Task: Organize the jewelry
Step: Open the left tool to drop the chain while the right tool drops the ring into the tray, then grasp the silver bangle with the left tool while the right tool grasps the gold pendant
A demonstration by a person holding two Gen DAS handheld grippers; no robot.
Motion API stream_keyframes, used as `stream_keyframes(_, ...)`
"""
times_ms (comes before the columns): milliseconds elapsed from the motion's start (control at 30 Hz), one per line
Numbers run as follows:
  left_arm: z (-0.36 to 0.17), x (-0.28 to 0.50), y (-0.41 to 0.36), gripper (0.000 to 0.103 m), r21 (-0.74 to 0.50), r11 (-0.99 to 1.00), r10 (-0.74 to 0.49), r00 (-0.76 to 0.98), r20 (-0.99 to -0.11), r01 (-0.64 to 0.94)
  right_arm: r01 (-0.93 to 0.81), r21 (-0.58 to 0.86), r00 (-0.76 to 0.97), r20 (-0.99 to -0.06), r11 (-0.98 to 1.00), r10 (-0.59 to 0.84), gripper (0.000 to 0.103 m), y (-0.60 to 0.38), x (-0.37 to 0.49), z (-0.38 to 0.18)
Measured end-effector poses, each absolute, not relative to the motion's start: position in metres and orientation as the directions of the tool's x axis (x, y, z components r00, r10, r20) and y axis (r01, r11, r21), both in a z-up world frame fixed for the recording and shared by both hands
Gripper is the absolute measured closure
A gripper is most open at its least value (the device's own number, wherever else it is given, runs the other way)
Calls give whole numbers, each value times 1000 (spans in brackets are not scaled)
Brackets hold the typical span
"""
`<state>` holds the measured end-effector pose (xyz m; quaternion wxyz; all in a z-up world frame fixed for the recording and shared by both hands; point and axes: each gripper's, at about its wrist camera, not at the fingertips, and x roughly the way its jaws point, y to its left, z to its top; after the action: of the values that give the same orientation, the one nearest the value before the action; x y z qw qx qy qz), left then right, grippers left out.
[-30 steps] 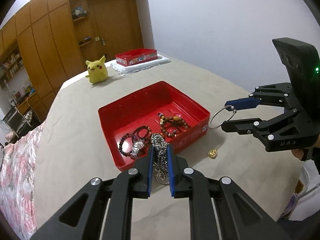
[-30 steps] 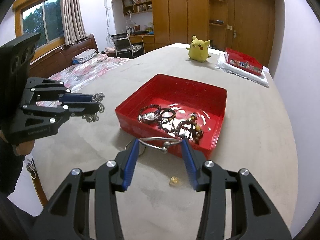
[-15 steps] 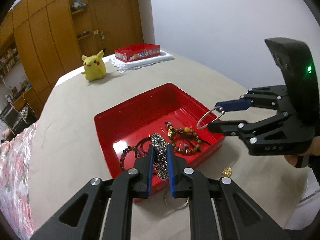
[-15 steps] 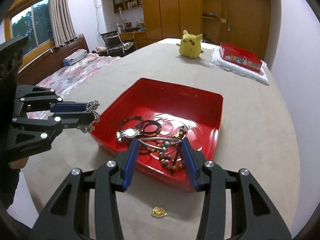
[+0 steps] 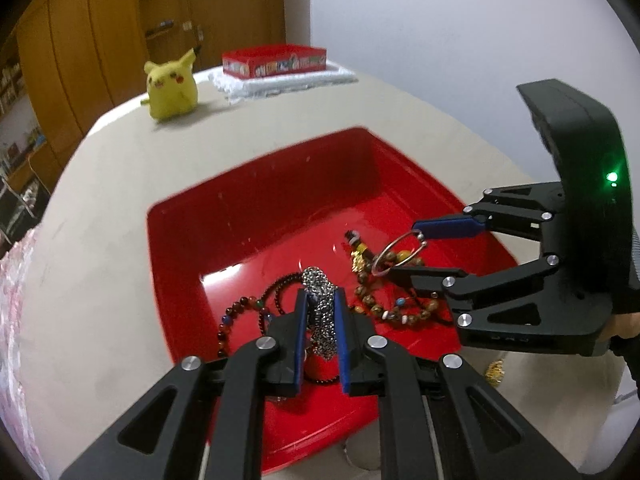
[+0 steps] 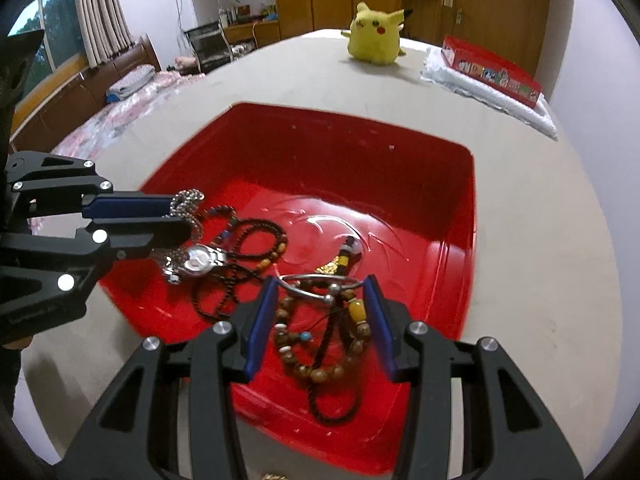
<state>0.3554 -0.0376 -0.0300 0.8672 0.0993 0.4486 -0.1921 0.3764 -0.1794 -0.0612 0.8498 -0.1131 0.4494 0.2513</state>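
Left gripper (image 5: 320, 332) clamps a silver chain (image 5: 322, 312), right gripper (image 6: 322, 316) pinches a bangle (image 6: 318, 286); red tray (image 6: 474, 200) lies directly beneath both

black skeletal grippers, blue-padded fingers (image 5: 343, 344), silver screws, one green light.

**Background of a bedroom scene around a beige surface**

A yellow plush toy (image 6: 375, 36) with pointed ears sits upright at the far end of a wide beige surface (image 6: 552, 240). Beside it, a white folded cloth (image 6: 492, 92) lies flat, with a red printed box (image 6: 490, 69) resting on top. Wooden wardrobes (image 5: 100, 36) fill the wall behind. To one side stand striped curtains (image 6: 100, 12) at a window, a black chair (image 6: 208, 46), and a bed with floral bedding (image 6: 120, 116).
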Motion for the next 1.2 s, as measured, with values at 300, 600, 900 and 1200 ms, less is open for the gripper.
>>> stream_keyframes(300,-49,362,-32,87,-22,914,-242,499,-832,406,-541,-29,478,-833,840,279,56,-176,374,-73)
stream_keyframes(600,-30,347,-29,69,-11,914,-245,531,-811,406,-523,-21,496,-820,852,285,53,-188,358,-62)
stream_keyframes(900,11,290,-20,37,32,907,-254,605,-754,420,-515,2,555,-762,857,335,53,-212,311,-23)
stream_keyframes(1200,15,226,-12,25,38,899,-272,623,-734,437,-514,52,571,-724,856,387,53,-233,244,-10)
